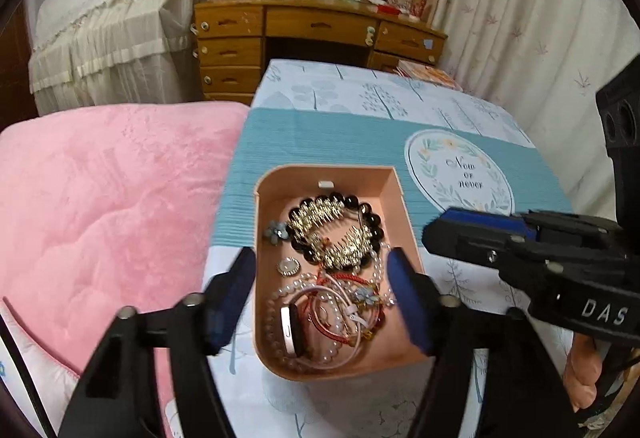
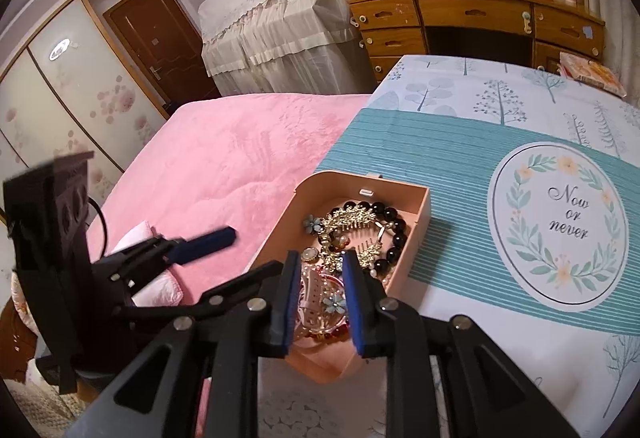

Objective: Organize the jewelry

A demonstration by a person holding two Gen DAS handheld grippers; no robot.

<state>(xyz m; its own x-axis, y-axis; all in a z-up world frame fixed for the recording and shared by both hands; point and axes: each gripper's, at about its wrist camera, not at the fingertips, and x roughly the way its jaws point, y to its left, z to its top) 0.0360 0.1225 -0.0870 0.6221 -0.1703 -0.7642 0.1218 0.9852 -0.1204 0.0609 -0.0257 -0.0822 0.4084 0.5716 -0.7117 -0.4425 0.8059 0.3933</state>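
Note:
A pink open tray (image 1: 402, 198) sits on the patterned bed cover, also seen in the right wrist view (image 2: 422, 204). It holds a black bead bracelet (image 1: 374, 222), gold hair combs (image 1: 320, 216), a blue flower piece (image 1: 277, 231), pearl strands and a pink watch (image 1: 291, 330). My left gripper (image 1: 322, 294) is open, its fingers straddling the tray's near half. My right gripper (image 2: 322, 300) is open with a narrow gap, just above the jewelry at the tray's near end, holding nothing. It appears in the left wrist view (image 1: 480, 230) right of the tray.
A pink blanket (image 1: 100, 222) lies left of the tray. A round "Now or never" print (image 2: 560, 222) marks the cover to the right. A wooden desk (image 1: 316, 34) with drawers stands beyond the bed, a lace-covered piece (image 1: 112, 18) beside it.

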